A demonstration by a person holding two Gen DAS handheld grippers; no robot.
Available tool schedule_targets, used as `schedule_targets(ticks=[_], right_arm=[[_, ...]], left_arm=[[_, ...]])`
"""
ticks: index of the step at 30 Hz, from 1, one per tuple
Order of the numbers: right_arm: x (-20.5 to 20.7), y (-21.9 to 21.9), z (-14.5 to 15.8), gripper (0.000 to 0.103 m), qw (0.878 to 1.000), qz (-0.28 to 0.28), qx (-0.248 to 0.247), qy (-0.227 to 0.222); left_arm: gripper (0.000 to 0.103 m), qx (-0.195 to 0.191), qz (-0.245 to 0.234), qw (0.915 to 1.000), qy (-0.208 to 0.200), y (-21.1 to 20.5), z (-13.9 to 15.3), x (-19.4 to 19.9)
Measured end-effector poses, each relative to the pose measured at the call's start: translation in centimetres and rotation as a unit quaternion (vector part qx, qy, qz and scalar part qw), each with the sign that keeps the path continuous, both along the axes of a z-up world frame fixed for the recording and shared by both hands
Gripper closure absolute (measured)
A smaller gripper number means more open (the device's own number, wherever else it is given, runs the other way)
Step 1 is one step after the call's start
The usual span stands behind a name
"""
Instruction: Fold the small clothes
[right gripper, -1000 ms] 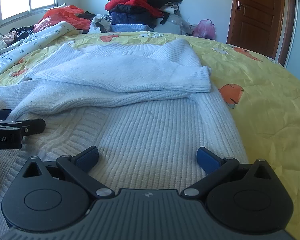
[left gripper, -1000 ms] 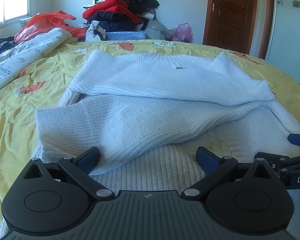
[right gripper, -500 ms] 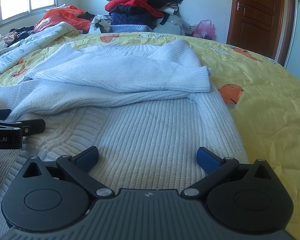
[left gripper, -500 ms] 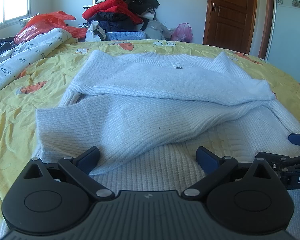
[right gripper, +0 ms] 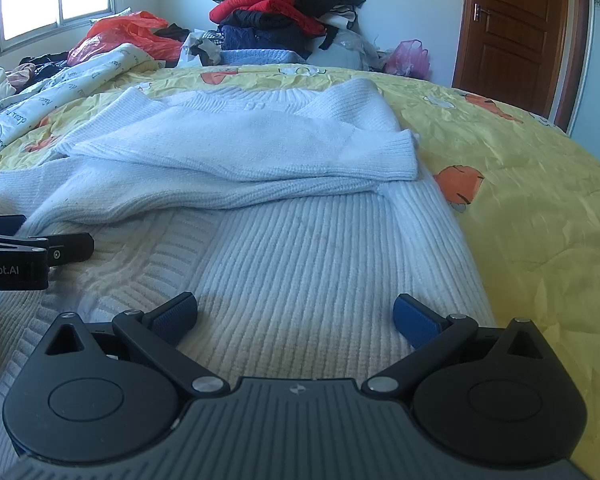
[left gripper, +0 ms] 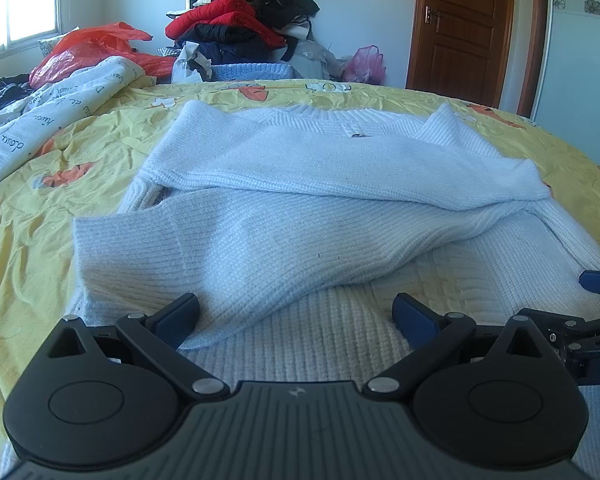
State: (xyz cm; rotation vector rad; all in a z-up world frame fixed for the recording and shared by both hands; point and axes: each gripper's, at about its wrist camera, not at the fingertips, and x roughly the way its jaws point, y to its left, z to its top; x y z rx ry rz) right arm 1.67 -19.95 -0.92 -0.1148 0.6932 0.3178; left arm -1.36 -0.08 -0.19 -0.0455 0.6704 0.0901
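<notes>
both sleeves (left gripper: 292,184) across sweater (right gripper: 308,248), hem cut off

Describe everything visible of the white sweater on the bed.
The white sweater is a ribbed knit, pale with a faint blue cast, lying flat on the yellow bedspread, hem toward the cameras and collar far. Both sleeves are folded across the chest, the farther one overlapping the nearer. The left gripper and right gripper sit open over the hem area, gripping nothing.

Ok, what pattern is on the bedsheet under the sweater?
Yellow bedsheet with orange cartoon prints; clearest in right wrist view.
</notes>
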Motion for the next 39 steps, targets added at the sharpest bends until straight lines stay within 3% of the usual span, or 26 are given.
schedule_targets(ticks=[6, 14, 37, 39], right_arm=[[0.0, 0.0, 0.0, 0.001, 1.0, 0.0, 0.0, 0.0], [0.0, 0.0, 0.0, 0.001, 1.0, 0.0, 0.0, 0.0], [-1.9, -0.6, -0.1, 0.001, 1.0, 0.004, 0.001, 0.002], [-1.9, -0.6, -0.1, 0.001, 1.0, 0.004, 0.001, 0.002]], left_arm=[[0.0, 0.004, 0.001, 1.0, -0.002, -0.2, 0.3, -1.2], [0.0, -0.032, 0.005, 0.9994, 0.006, 0.5, 0.0, -2.3], [0.0, -0.018, 0.006, 0.9998, 0.008, -0.4, 0.0, -3.7], [0.0, -0.002, -0.002, 0.9999, 0.013, -0.8, 0.1, -4.0]])
